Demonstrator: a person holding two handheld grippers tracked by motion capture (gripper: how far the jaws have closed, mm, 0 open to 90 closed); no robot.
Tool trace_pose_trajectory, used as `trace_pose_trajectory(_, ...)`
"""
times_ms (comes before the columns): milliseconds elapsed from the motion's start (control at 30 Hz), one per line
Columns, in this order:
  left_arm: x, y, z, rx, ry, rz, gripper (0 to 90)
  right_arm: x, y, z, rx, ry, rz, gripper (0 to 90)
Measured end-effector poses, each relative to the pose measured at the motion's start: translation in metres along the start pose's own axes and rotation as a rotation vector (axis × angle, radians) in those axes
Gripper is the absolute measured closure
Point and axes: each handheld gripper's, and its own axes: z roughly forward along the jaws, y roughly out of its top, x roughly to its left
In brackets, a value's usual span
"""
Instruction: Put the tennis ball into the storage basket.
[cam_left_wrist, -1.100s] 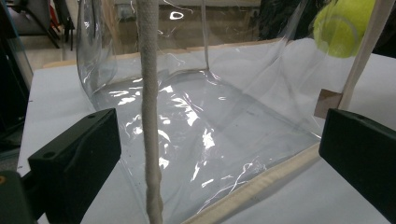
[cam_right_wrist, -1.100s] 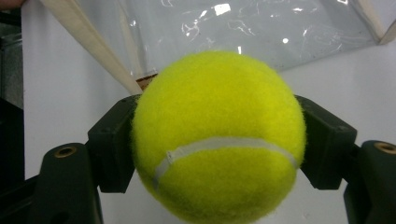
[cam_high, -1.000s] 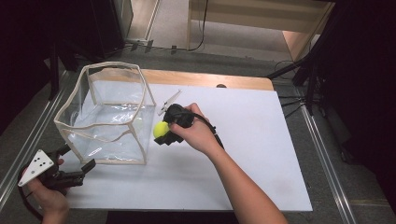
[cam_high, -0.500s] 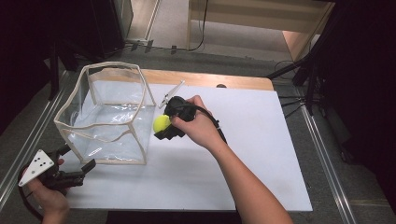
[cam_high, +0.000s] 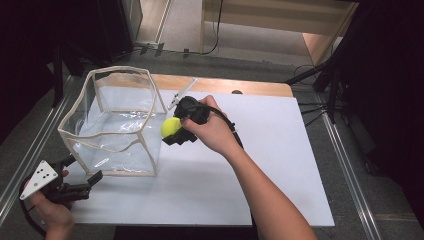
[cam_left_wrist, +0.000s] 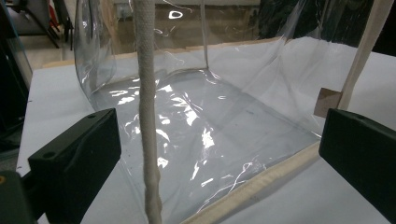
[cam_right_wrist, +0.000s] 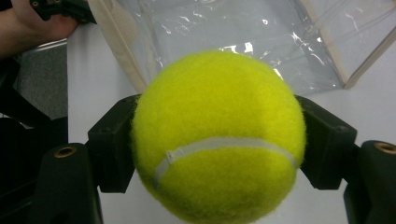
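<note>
A yellow-green tennis ball is clamped between the black jaws of my right gripper, which is shut on it and held above the white table, just right of a clear plastic box with cream fabric edging. The box stands open-topped at the table's left. My left gripper is open near the box's front left corner, its jaws spread either side of a cream corner strip without touching it.
A white board covers the table, with a wooden strip along its far edge. A small clip-like object lies behind the right hand. Metal rails run along both table sides. Dark stands and cables sit at the far right.
My right gripper has lifted the ball slightly and carried it a little toward the box's upper right edge. The left gripper has stayed put.
</note>
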Motion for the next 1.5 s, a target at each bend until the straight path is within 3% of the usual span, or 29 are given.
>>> trace_pose_trajectory(533,0.000,0.000,0.000,-0.002,0.000,-0.001,0.0,0.001,0.025,-0.021,-0.025,0.011,-0.019,24.1)
trace_pose_trajectory(1500,0.000,0.000,0.000,-0.006,-0.003,-0.007,0.0,0.003,0.065,-0.039,-0.046,0.011,-0.060,24.1)
